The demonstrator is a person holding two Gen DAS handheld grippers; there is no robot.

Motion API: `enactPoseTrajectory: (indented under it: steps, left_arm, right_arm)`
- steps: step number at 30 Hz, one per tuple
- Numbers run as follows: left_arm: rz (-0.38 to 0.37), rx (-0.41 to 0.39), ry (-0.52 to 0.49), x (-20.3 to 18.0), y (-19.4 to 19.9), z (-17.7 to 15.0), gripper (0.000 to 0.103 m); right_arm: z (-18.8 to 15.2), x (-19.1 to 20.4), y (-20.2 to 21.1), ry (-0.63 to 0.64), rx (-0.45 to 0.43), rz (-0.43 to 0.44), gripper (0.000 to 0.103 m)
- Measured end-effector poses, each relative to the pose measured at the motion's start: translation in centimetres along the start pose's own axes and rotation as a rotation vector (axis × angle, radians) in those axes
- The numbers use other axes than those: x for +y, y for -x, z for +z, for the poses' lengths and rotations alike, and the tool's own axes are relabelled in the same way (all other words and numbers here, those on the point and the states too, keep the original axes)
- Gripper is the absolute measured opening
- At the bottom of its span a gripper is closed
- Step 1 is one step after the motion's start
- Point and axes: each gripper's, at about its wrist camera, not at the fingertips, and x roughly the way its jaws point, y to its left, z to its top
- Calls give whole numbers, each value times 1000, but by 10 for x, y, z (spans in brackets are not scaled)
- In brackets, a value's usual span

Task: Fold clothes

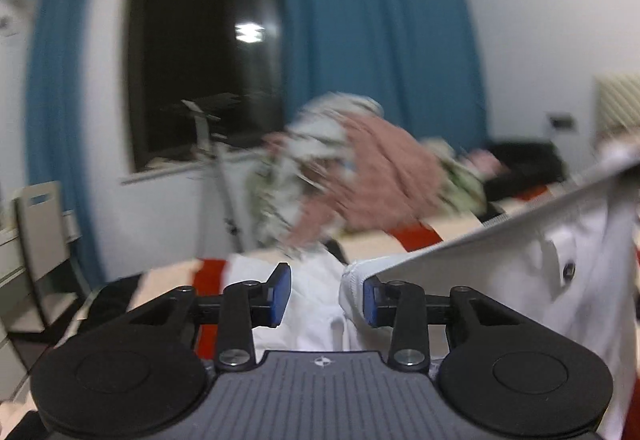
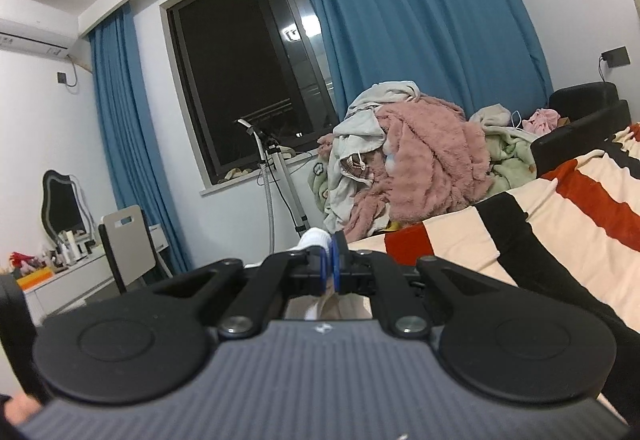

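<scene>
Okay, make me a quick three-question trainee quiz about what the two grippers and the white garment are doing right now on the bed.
1. True or false: the left gripper is clamped shut on the white garment.
2. Multiple choice: what does the right gripper pinch? A) pink fleece B) white fabric C) nothing
3. Fill in: behind the striped bedspread lies a pile of clothes, in front of the blue ____.

Key
1. False. Its jaws stand apart, with the garment's ribbed edge against the right finger only.
2. B. A bit of white cloth sticks up from the closed fingers.
3. Curtain.
</scene>
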Motion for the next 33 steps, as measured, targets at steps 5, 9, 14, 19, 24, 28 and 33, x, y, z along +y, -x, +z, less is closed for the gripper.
enactPoseTrajectory:
  steps: [5, 9, 14, 19, 24, 28, 33]
  left_arm:
    - [39, -21, 63, 9, 10, 9, 45]
    - [39, 7, 59, 7, 8, 8, 51]
    - [47, 66, 17, 6, -4, -6, 52]
    - [18, 113, -70, -4, -33, -27, 52]
    - [10, 123, 1, 2, -39, -34, 56]
    - [84, 143, 87, 20, -45, -39, 64]
    - [136, 46, 181, 41, -26, -27, 63]
  right_arm:
    - [-3, 13, 3, 80, -26, -9, 7]
    - [-2, 23, 11, 126, -82, -3, 7]
    - [-4, 30, 17, 178, -129, -10, 7]
    - [-7, 32, 16, 209, -113, -17, 7]
    - [-11, 35, 16, 238, -105, -37, 8]
    - [-14, 34, 16, 247, -103, -51, 8]
    - [-23, 46, 17, 331, -106, -88, 8]
